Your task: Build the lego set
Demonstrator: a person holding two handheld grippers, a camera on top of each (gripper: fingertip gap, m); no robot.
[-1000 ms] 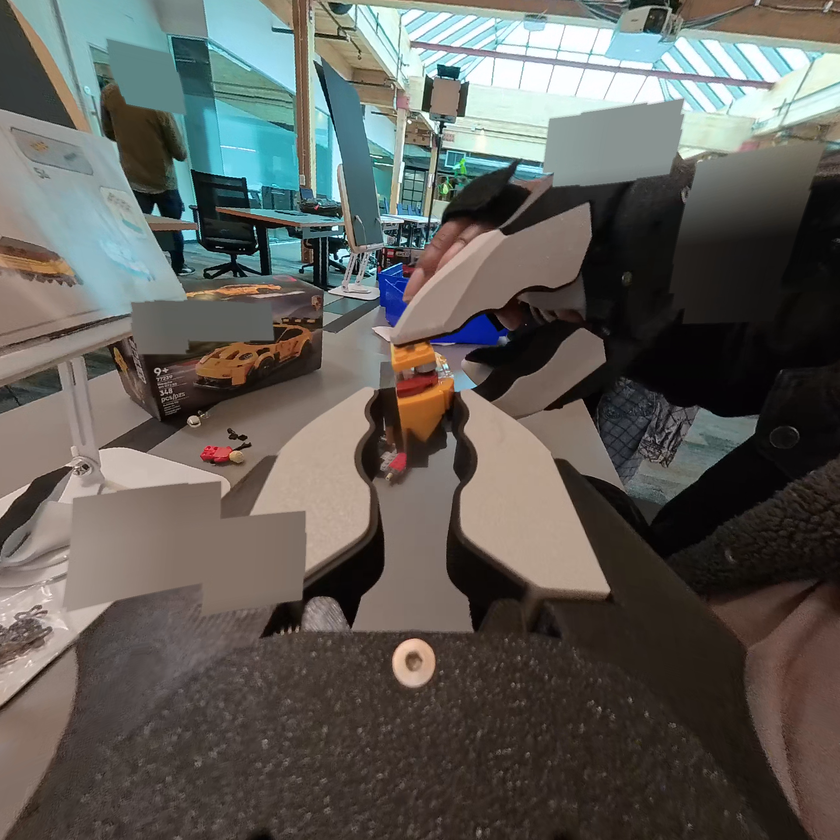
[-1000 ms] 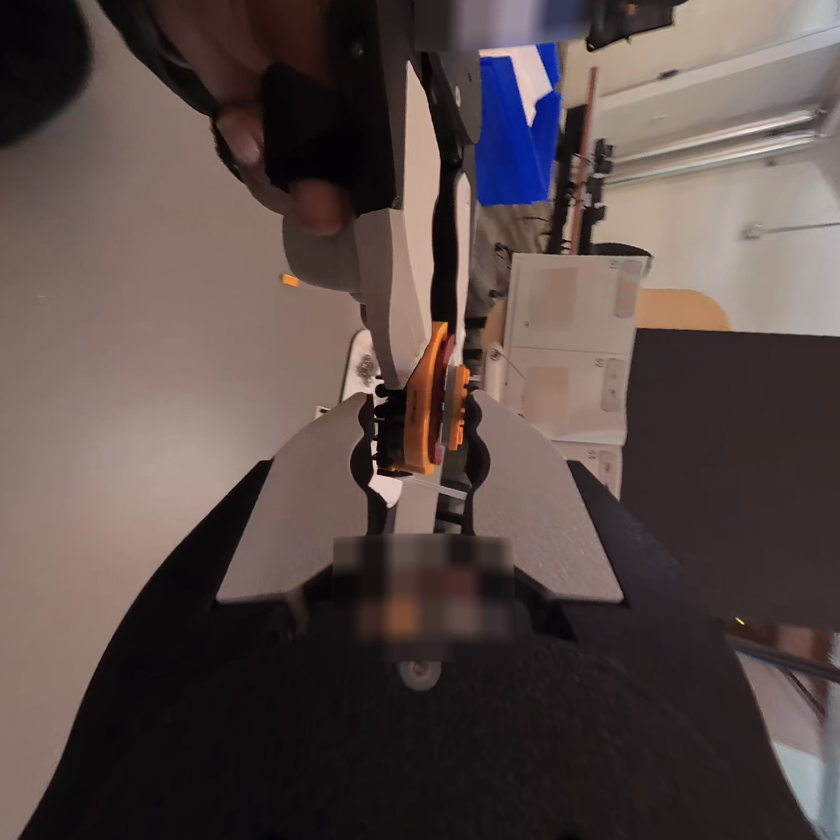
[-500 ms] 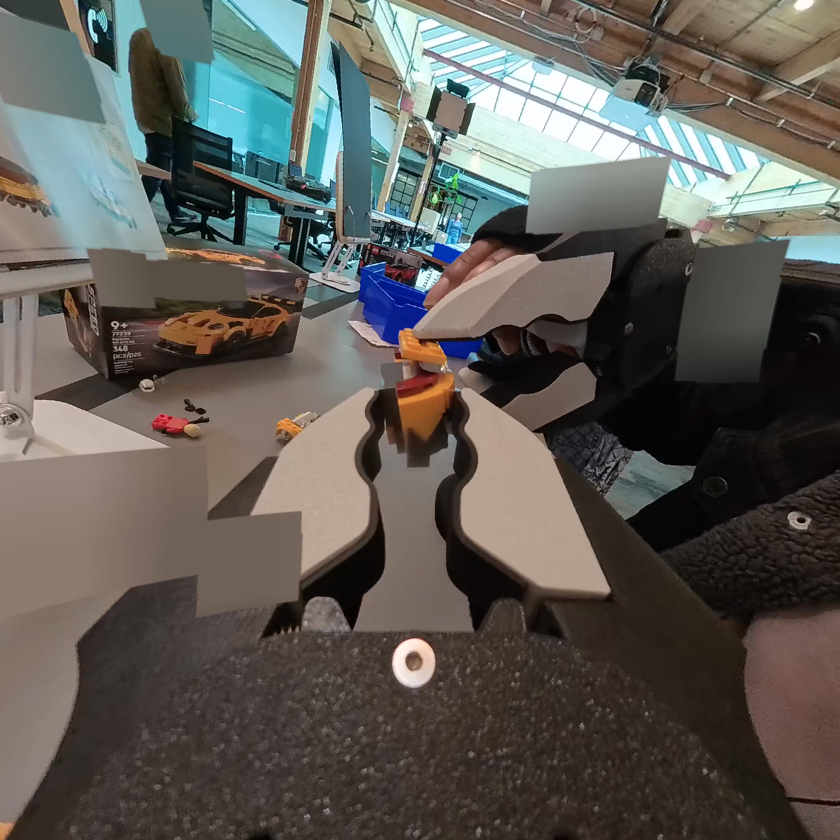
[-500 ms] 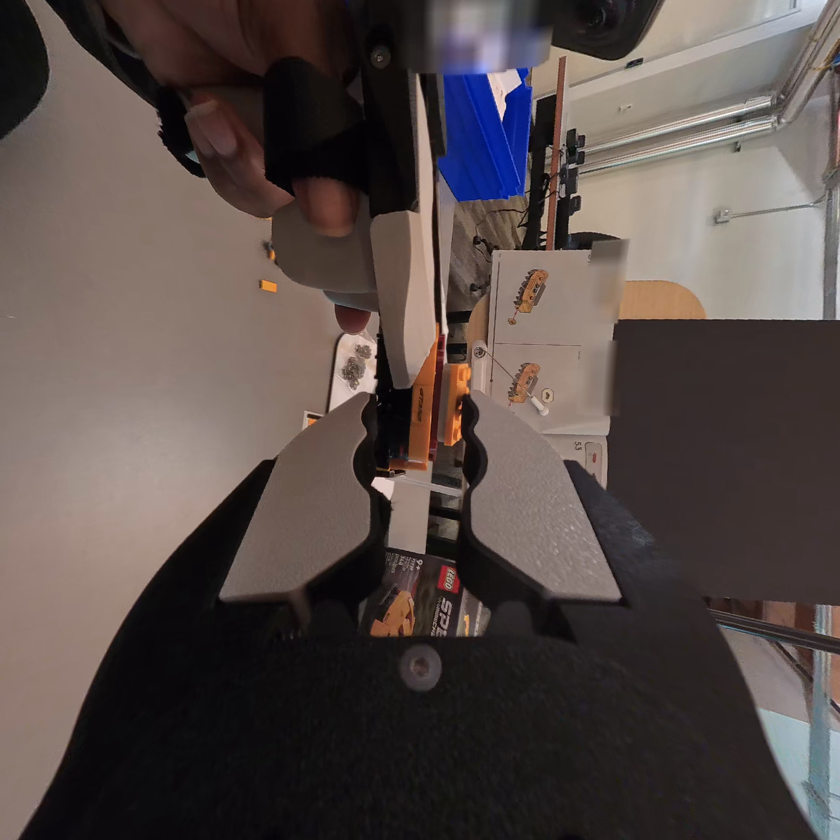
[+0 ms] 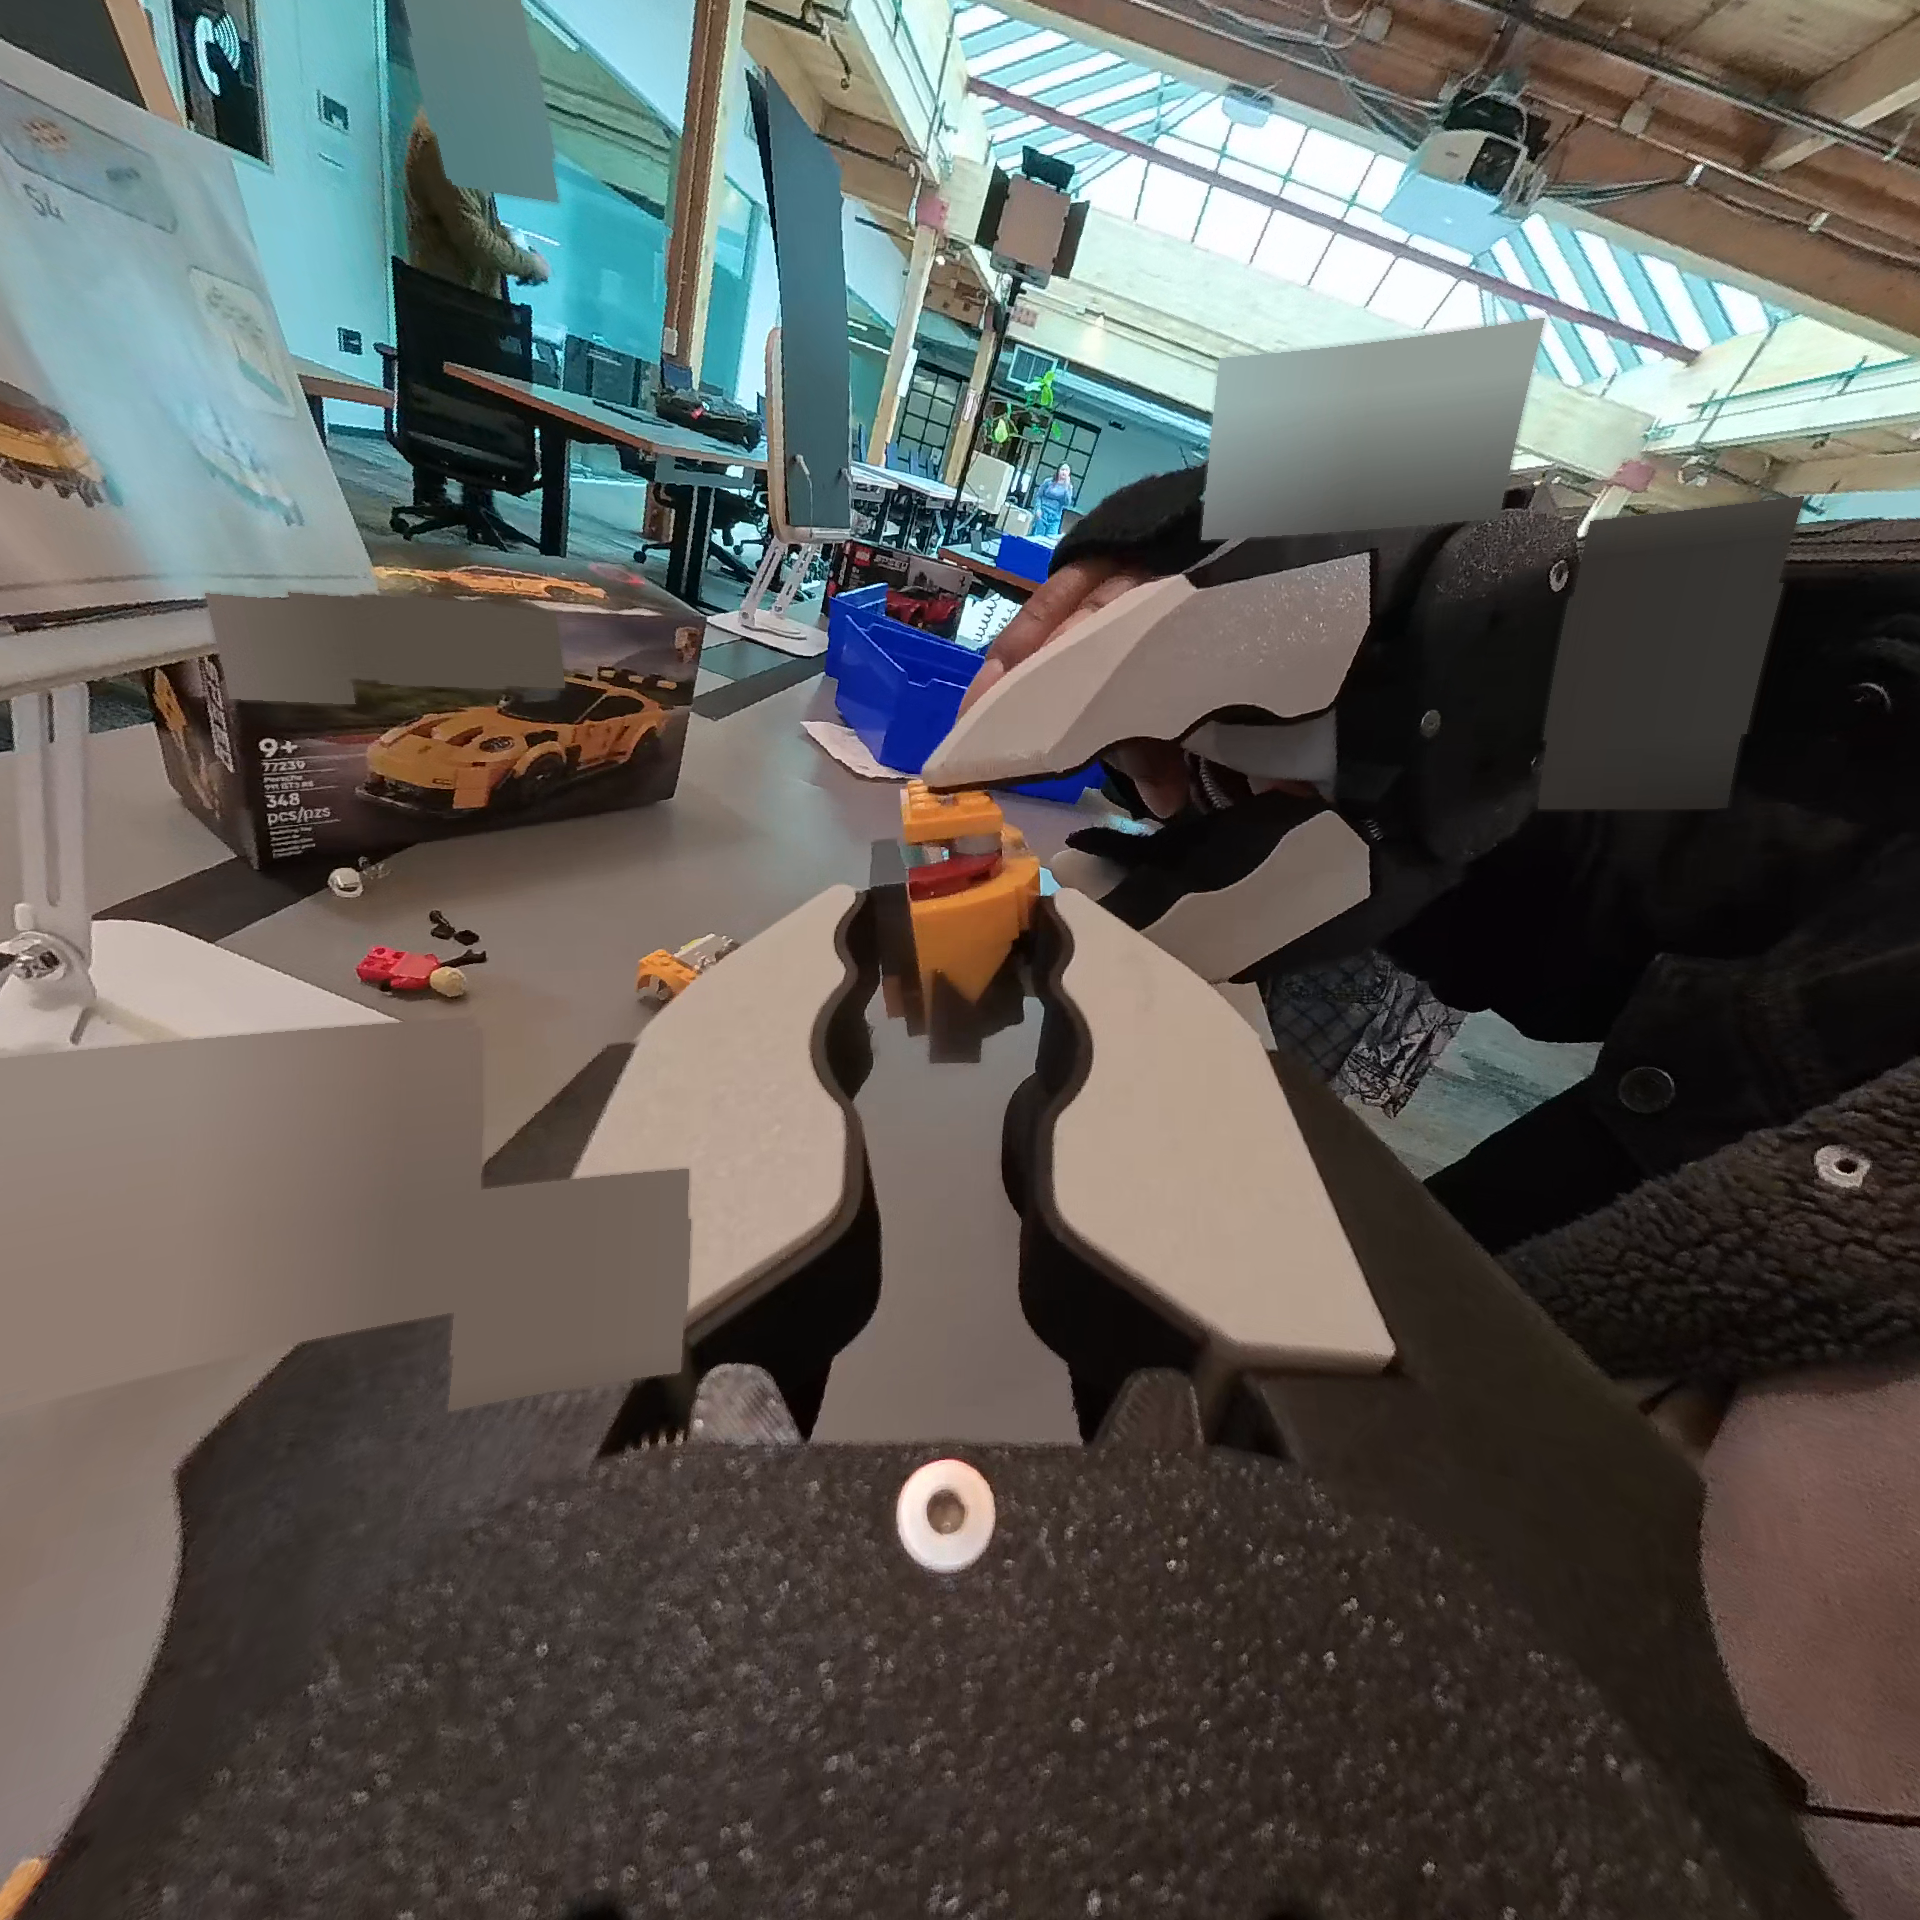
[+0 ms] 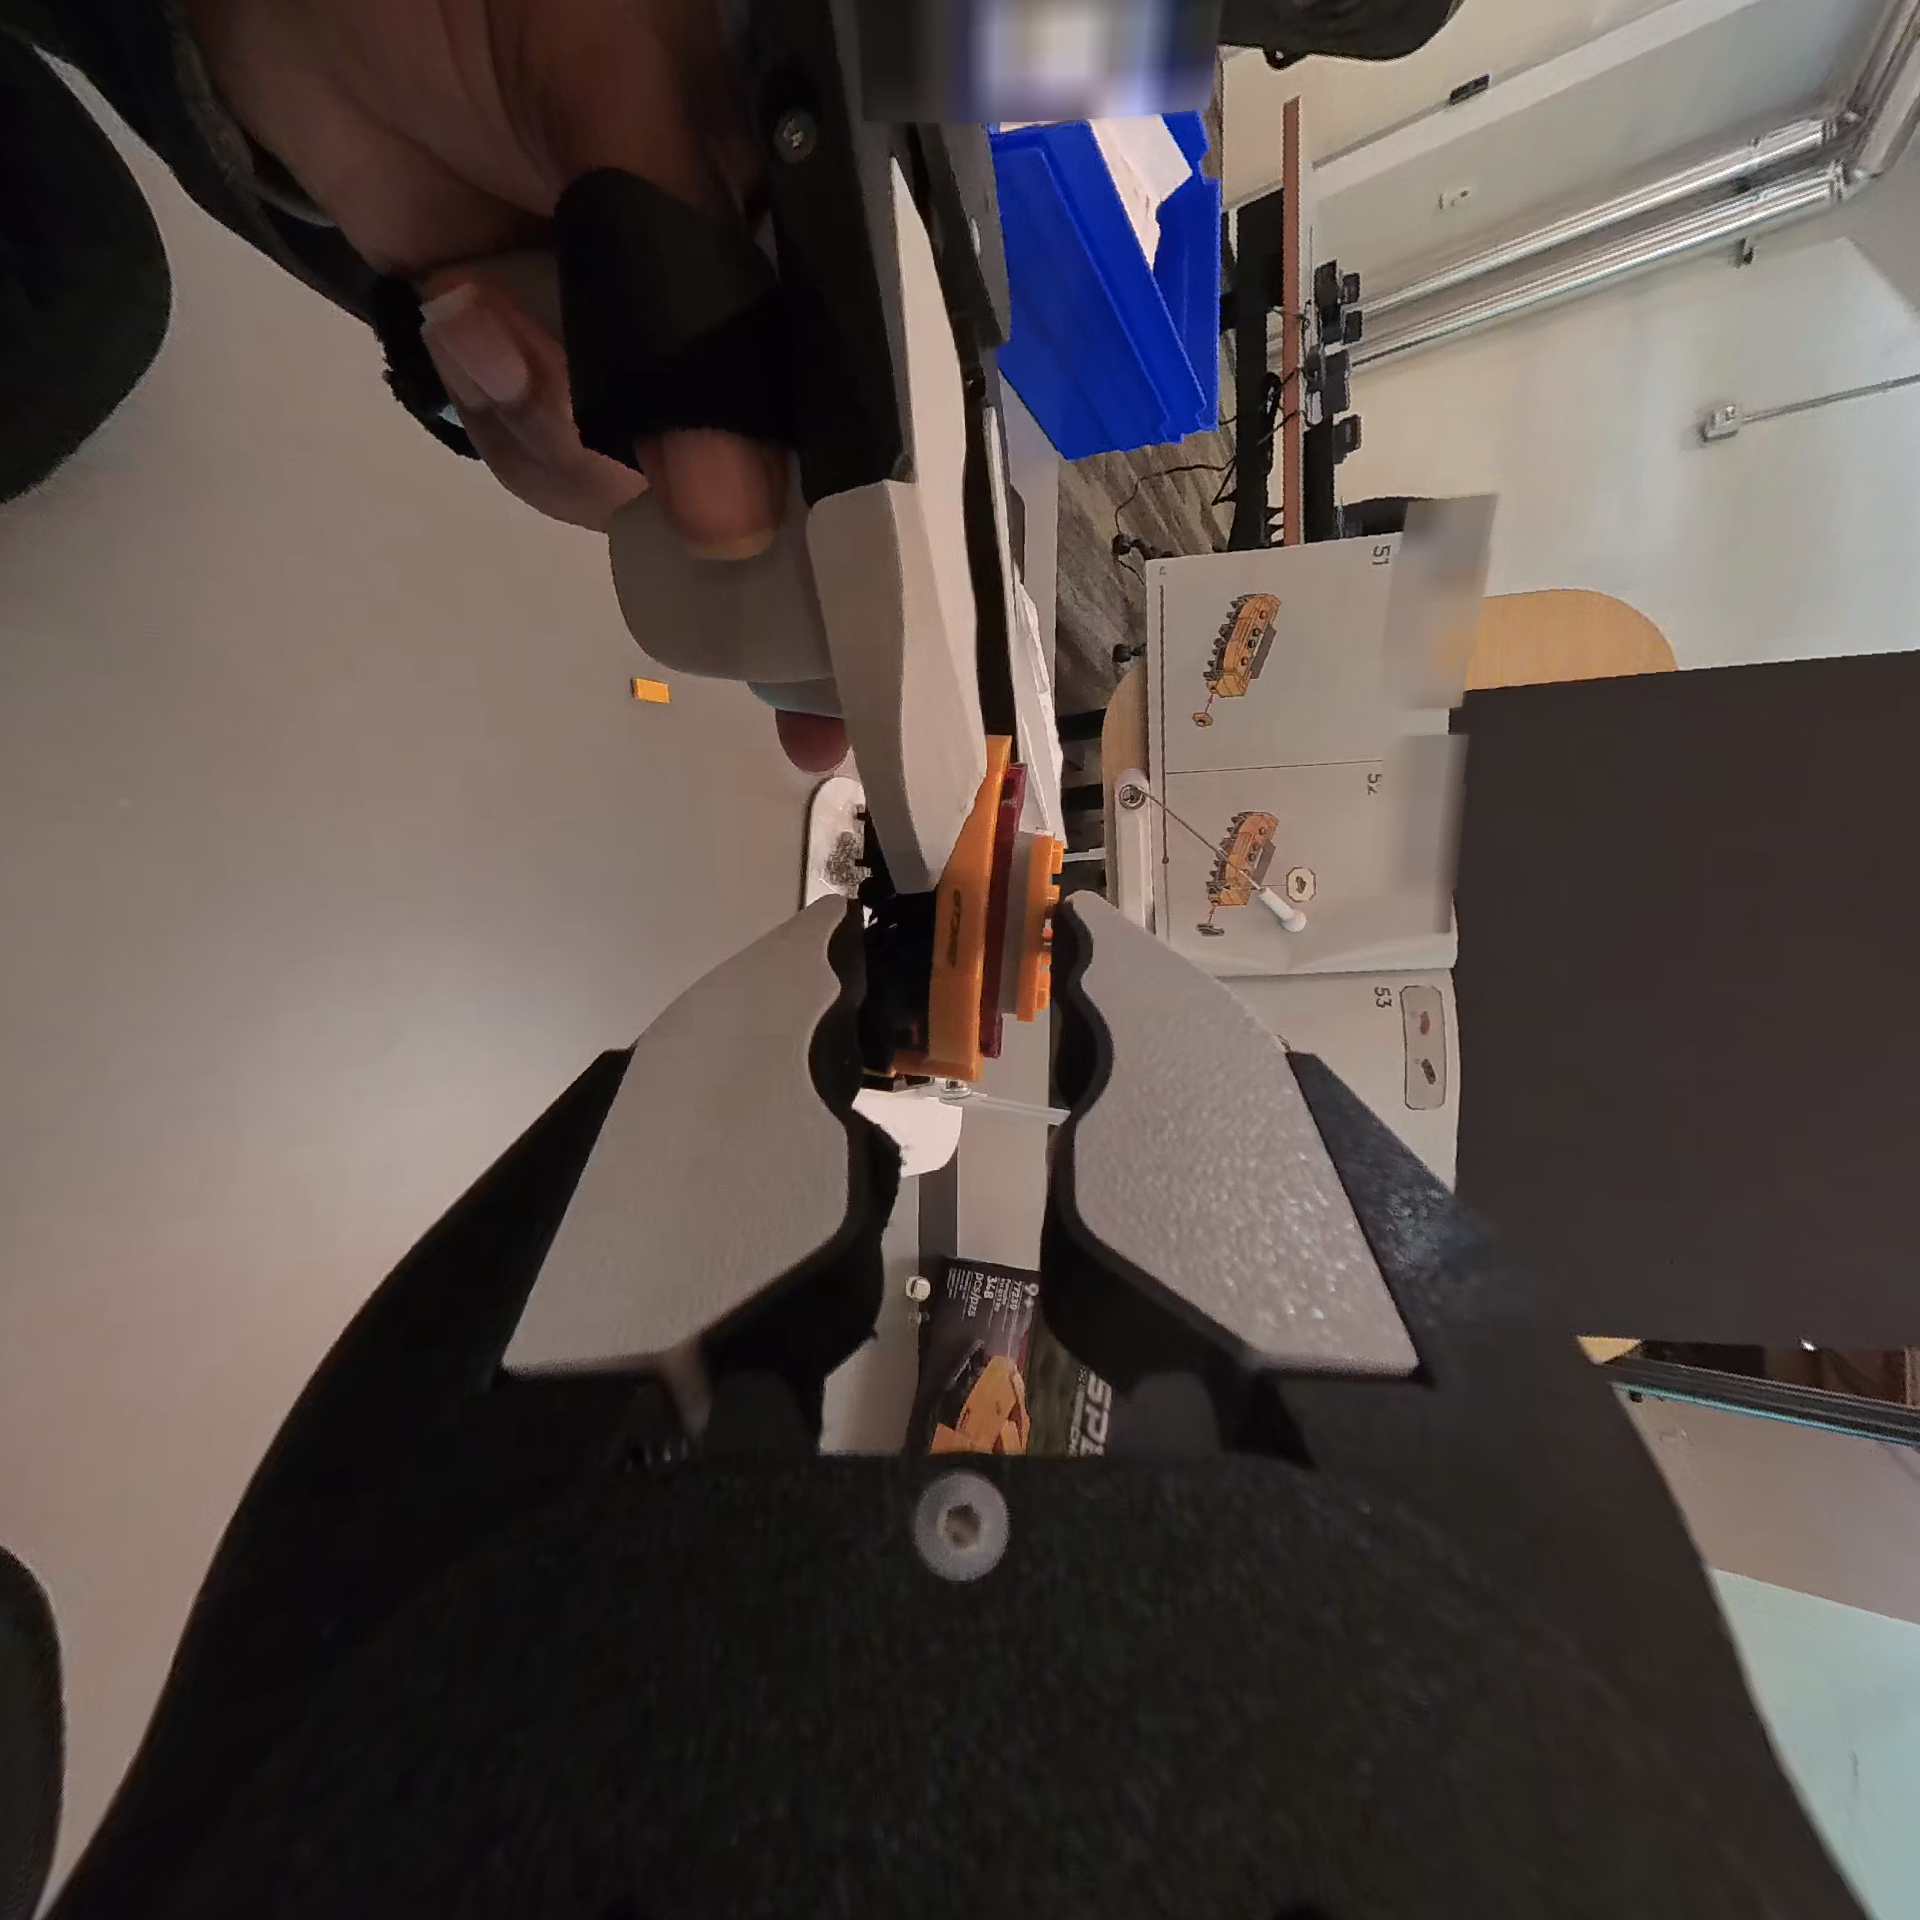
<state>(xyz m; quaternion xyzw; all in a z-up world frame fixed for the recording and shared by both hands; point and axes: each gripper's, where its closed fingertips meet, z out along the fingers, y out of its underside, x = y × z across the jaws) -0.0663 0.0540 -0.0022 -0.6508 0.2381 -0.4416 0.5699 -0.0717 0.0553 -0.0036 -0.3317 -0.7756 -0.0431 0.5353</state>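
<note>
orange lego sub-assembly (image 5: 961, 914): light, rigid, layers prone to popping apart. your left hand-held gripper (image 5: 951, 935) is pinching its base; right hand-held gripper (image 6: 961, 935) is squeezing its stacked plates.

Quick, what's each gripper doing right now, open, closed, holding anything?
Left gripper: closed on the orange lego assembly, holding it up.
Right gripper: closed across the same assembly, one finger on its top plate.

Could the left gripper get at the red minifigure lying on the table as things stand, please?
Probably not yet: the left gripper is shut on the orange assembly, though nothing lies around the red minifigure.
</note>
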